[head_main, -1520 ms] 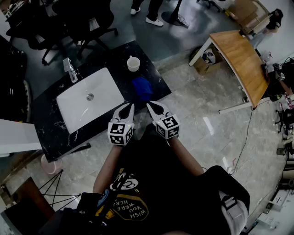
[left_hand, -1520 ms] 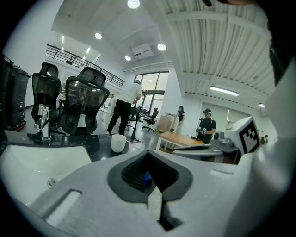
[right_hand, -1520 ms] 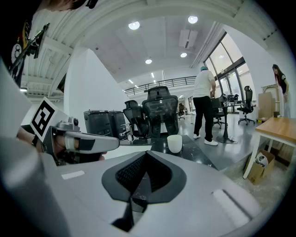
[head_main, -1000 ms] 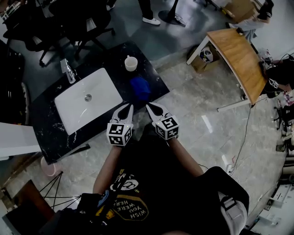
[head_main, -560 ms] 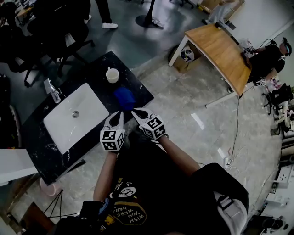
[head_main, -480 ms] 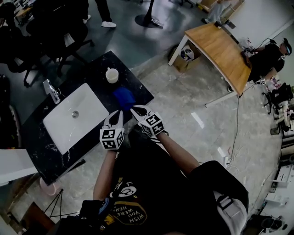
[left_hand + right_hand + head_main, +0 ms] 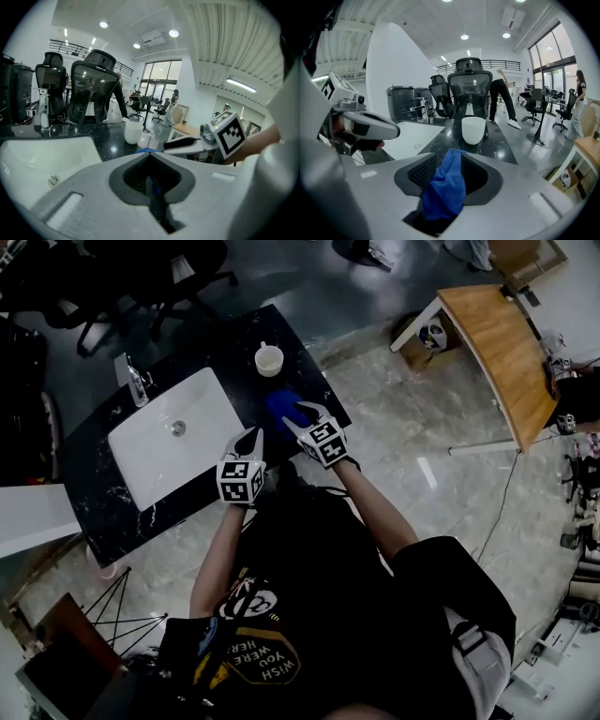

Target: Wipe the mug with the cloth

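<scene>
Right gripper point(image 7: 298, 418) clamped on blue cloth point(image 7: 442, 188); left gripper point(image 7: 151, 158) pressed together, empty; white mug point(image 7: 269, 359) upright on black counter point(image 7: 230, 351), upper centre of head view.

Cloth point(image 7: 443, 187) blue, soft fuzzy fabric; mug point(image 7: 473, 130) white, smooth; desk point(image 7: 230, 348) black glossy veined stone; sink point(image 7: 202, 409) white, glossy.

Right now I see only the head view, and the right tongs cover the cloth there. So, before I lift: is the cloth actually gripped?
Observer: Yes. The right gripper view shows the right tongs shut on the cloth, which is bunched between the jaws.
Operator: And the other pair?
Observer: The left tongs are shut, jaws together with nothing between them.
</scene>
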A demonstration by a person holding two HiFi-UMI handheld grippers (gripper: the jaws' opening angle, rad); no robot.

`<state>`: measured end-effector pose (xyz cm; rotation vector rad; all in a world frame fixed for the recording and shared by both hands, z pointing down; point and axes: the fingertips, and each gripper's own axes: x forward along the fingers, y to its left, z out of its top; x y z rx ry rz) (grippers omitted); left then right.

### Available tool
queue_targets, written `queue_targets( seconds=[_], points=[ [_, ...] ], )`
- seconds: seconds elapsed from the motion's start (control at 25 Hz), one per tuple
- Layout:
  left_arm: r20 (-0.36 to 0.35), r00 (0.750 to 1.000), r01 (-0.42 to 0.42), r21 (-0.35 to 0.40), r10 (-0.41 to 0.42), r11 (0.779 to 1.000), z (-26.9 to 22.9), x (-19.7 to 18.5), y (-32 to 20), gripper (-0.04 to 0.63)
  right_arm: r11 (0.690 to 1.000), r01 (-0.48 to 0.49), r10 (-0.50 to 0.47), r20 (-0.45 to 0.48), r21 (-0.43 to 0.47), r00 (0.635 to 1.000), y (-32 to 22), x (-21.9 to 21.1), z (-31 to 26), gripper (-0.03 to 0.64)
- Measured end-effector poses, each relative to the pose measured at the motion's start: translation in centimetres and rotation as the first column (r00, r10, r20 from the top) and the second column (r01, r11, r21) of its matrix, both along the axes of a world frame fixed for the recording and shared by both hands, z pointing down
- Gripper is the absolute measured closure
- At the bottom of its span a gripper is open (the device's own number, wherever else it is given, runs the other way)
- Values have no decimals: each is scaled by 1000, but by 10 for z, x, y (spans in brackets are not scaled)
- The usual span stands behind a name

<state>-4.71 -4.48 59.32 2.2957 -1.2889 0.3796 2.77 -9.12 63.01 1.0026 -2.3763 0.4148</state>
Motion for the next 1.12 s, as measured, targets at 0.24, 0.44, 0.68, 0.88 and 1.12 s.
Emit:
queue_targets(
  seconds=[0.24,0.44,0.68,0.88,1.12],
  points=[
    [14,998,59,-21,-59,998,13,-14,-25,594,991,133,-133,-186,-11,973,3,-7,55,424],
    [-11,995,96,-27,-96,995,16,-7,-58,594,984,166,-170,-70,-59,983,-2,-1,55,545],
    [-17,988,152,-26,-152,988,8,-5,-111,594,998,-31,42,180,-60,983,-84,42,5,557],
    [-62,976,203,-75,-207,976,11,-15,-149,594,996,-86,86,258,-12,962,-153,45,-25,555],
    [-358,891,246,-137,-279,960,5,-31,-193,594,990,-39,90,406,-133,910,-176,24,-21,555]
  ],
)
